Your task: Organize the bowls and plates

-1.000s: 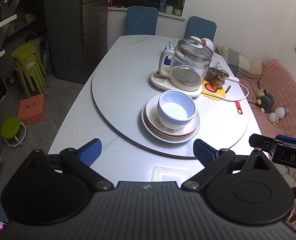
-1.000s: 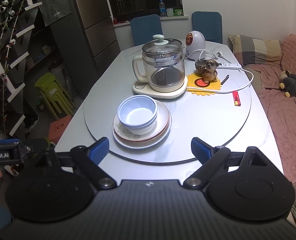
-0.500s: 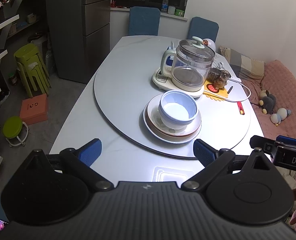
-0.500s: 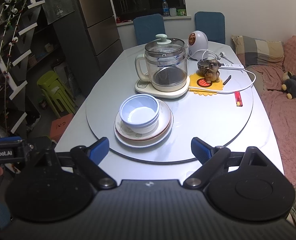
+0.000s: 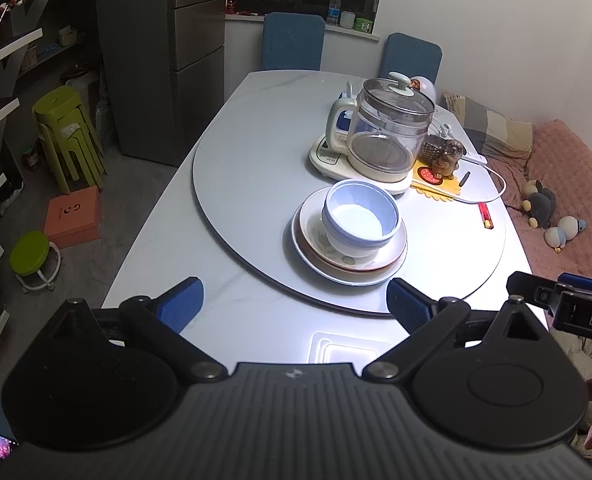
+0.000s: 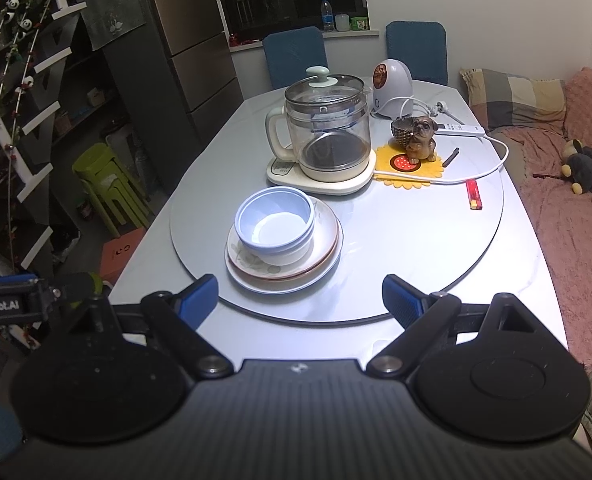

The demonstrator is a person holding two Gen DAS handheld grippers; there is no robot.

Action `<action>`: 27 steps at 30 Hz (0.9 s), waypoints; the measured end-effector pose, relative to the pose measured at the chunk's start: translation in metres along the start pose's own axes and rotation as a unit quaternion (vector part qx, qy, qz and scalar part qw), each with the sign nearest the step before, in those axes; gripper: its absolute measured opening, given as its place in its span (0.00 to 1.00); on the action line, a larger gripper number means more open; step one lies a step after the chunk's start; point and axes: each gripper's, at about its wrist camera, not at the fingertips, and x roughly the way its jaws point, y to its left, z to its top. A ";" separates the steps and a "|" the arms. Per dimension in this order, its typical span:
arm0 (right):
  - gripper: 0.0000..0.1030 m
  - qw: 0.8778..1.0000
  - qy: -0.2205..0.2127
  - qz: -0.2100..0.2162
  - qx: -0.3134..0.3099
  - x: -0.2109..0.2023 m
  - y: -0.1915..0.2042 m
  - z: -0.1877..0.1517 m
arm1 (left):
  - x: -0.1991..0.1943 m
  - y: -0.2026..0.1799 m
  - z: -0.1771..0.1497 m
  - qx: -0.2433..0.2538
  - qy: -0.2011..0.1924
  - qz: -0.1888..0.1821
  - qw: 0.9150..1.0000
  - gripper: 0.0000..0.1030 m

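I'm looking at somebody's home here, a lived-in dining room. There's a big white table point(image 6: 516, 280) with a lazy-Susan turntable point(image 6: 416, 240), a glass kettle point(image 6: 328, 128), a fridge point(image 5: 168, 60), blue chairs point(image 6: 296, 52), stacked green stools point(image 5: 70, 136), and a pink-covered sofa point(image 6: 576, 220) with plush toys point(image 6: 584, 168) alongside.
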 end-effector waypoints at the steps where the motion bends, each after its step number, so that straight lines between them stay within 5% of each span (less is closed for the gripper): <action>1: 0.88 1.000 0.000 -0.001 0.000 0.000 0.000 0.000 | 0.001 0.000 -0.001 -0.001 0.002 0.001 1.000 0.97; 27: 0.88 1.000 0.010 0.007 -0.008 0.004 0.008 -0.003 | -0.006 0.013 0.000 -0.008 -0.003 0.011 1.000 0.97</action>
